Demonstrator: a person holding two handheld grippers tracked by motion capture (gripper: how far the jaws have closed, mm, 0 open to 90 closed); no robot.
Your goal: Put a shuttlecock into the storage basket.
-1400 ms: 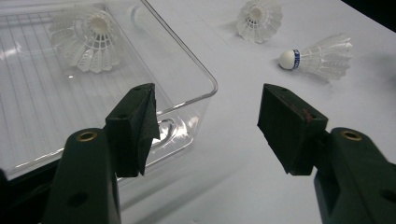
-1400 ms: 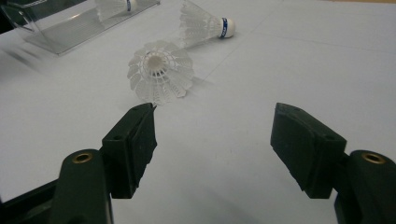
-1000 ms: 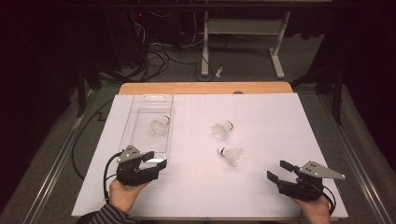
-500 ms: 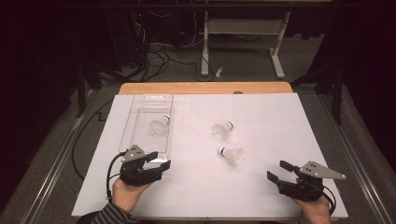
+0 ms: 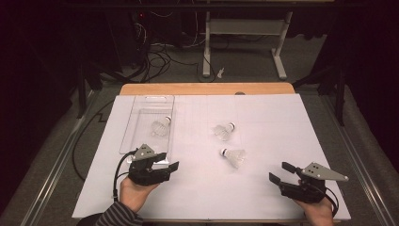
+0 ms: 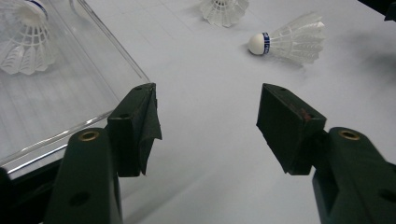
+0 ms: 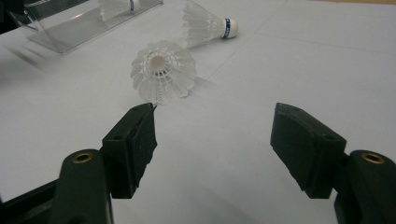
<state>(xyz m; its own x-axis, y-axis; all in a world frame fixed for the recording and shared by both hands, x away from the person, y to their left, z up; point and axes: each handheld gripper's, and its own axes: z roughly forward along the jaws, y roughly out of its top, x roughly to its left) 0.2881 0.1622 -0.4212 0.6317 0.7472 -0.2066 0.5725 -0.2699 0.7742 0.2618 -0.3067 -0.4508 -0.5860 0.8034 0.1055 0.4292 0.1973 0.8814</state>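
Shuttlecock lies between left tongs, right tongs.

The high view looks down from afar; both gripper views skim low, sharing the near shuttlecock

Dark room — grey carpet floor, tangled cables, white desk frame behind table.

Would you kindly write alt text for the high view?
Two open claws, left claw and right claw, rest low on a white sheet. One shuttlecock lies in a clear tray; two more lie mid-sheet.
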